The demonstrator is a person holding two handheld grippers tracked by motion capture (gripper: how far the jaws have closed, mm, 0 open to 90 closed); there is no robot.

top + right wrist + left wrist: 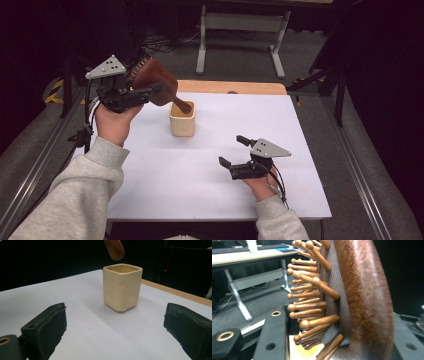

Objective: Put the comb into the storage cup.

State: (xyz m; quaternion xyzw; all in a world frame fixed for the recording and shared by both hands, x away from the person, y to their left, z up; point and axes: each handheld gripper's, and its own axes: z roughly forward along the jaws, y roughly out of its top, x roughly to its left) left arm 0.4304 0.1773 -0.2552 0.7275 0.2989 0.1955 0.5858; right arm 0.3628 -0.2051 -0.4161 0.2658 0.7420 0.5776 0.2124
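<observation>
Hairbrush (pixel 154 79) hangs in the air over the far left part of the surface (pixel 210 165), its head clamped in the left claw (pixel 150 91) and its handle tip just above the mouth of the cup (pixel 182 121), which stands near the middle of the far edge. Judging by this, the pick-up is done and what remains is to lower the handle into the cup and let go. Right claw (pixel 231 150) rests near the front right, jaws apart and empty, pointed at the cup.
</observation>
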